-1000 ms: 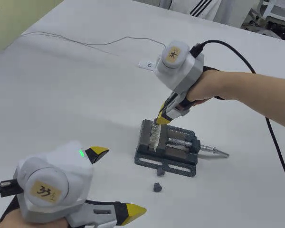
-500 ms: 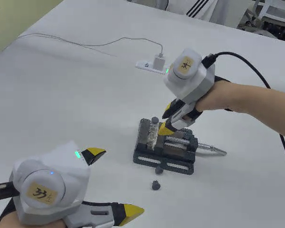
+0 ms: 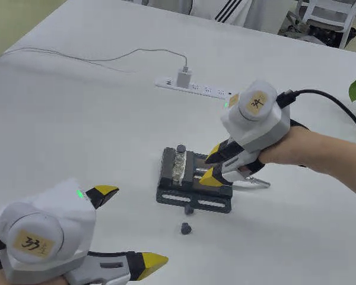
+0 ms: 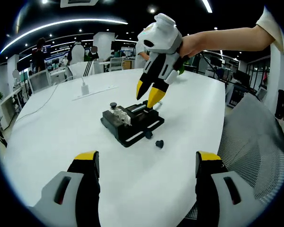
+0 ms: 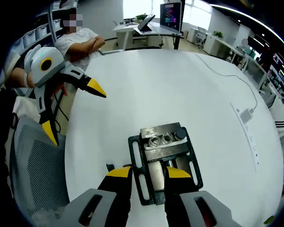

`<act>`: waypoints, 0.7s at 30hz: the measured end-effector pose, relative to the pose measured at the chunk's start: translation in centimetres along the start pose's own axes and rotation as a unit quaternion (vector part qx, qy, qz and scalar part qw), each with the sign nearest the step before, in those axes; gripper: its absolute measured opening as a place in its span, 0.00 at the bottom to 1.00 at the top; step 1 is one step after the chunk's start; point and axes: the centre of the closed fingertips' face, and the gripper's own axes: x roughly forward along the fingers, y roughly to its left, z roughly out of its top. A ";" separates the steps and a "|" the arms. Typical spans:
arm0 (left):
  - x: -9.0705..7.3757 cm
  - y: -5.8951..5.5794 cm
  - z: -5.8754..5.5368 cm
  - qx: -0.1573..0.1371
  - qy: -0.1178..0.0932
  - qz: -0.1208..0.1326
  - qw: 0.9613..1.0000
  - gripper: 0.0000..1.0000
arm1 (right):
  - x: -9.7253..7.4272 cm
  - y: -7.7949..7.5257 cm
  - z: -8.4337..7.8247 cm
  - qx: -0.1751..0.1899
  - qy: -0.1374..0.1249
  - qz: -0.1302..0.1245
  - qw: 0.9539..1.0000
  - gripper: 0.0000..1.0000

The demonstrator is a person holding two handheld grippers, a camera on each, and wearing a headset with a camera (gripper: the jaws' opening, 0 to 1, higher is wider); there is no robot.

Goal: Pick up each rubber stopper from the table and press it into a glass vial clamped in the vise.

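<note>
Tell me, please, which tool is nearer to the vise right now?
Right. The right tool hangs over the screw end of the vise, while the left tool is well off to its side, near the person.

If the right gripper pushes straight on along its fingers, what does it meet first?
Probably the vise: its near end sits between the fingers of the right gripper, with the vials beyond. Depth is unclear; it may pass just above.

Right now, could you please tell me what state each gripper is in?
Left gripper: open, holding nothing.
Right gripper: open, holding nothing.
</note>
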 end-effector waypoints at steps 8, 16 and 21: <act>-0.2 -0.2 -0.3 0.000 -0.001 0.000 1.000 0.81 | 0.7 2.9 -1.3 -0.005 -0.005 0.019 1.000 0.20; -0.5 -0.7 -0.6 -0.003 -0.001 0.002 1.000 0.81 | 2.9 6.5 -2.7 -0.065 0.007 0.059 0.996 0.14; -0.6 -1.0 -0.9 -0.005 0.000 0.002 1.000 0.81 | 4.0 6.8 -2.9 -0.074 0.006 0.062 0.995 0.07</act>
